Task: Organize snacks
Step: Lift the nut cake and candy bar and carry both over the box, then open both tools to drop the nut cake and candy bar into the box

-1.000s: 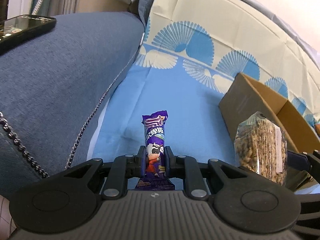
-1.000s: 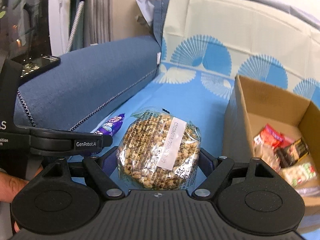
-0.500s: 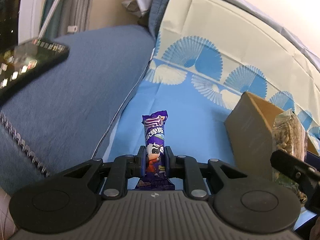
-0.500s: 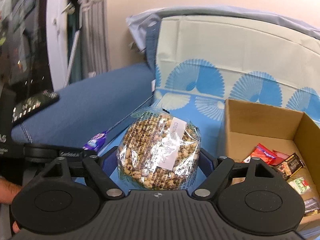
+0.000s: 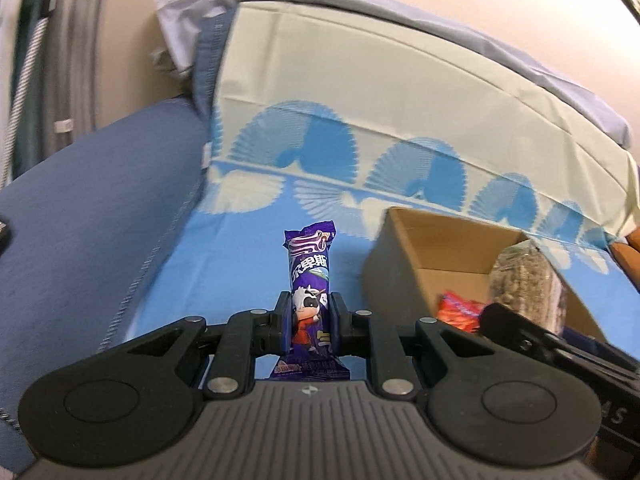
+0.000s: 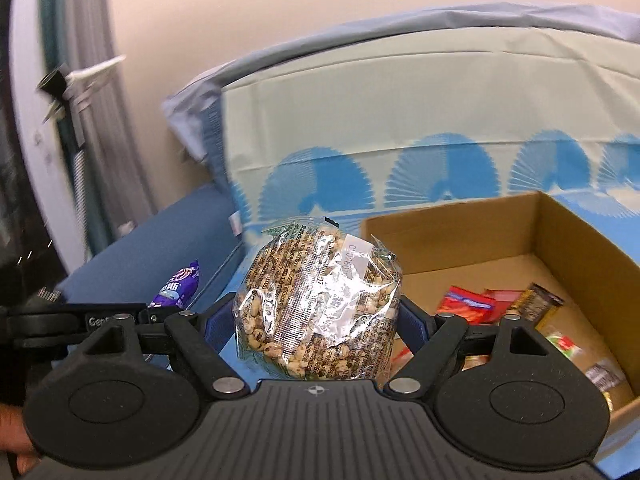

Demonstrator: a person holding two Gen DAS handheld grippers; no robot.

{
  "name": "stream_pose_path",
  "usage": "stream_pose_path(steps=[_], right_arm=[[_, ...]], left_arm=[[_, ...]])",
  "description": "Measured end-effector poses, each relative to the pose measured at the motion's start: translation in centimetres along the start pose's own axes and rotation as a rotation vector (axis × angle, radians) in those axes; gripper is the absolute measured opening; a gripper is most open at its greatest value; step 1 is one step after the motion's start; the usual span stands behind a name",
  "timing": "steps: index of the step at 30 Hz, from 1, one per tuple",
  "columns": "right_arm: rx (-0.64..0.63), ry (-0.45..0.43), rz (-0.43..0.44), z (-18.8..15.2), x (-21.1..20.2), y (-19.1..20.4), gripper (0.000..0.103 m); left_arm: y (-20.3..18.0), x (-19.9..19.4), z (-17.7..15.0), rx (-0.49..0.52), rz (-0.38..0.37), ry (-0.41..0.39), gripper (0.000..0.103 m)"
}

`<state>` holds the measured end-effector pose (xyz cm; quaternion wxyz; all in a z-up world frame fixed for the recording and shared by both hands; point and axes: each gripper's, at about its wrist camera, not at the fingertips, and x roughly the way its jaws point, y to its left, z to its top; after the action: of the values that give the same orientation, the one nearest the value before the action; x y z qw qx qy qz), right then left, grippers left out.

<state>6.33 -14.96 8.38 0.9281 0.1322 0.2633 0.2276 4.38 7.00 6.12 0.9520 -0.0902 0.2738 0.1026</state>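
Left gripper (image 5: 310, 322) fingers pinching purple snack bar (image 5: 310, 276); right gripper (image 6: 318, 316) fingers clamping puffed-grain packet (image 6: 320, 304) beside cardboard box (image 6: 452, 236).

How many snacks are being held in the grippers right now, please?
2: a purple snack bar clamped upright in the left gripper, and a clear bag of puffed grain gripped by the right gripper beside the cardboard box.

A blue sofa armrest (image 5: 92, 216) lies left of a blue-and-cream fan-patterned cloth (image 5: 360, 92) draped over seat and backrest, below a beige wall (image 6: 280, 8), with grey curtains (image 6: 92, 132) at far left.
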Motion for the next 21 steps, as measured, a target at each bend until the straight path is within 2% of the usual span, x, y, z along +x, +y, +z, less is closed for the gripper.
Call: stream_pose_path(steps=[4, 12, 21], right_arm=[[0.078, -0.03, -0.054, 0.5, -0.3, -2.1, 0.083], [0.253, -0.093, -0.225, 0.9, -1.2, -6.9, 0.083], [0.327, -0.156, -0.326, 0.7, -2.1, -9.5, 0.083]], left_arm=[[-3.4, 0.7, 0.7, 0.031, -0.037, -0.009, 0.02], [-10.3, 3.4, 3.4, 0.072, -0.117, -0.043, 0.02], [-15.9, 5.1, 7.2, 0.117, -0.185, -0.114, 0.02]])
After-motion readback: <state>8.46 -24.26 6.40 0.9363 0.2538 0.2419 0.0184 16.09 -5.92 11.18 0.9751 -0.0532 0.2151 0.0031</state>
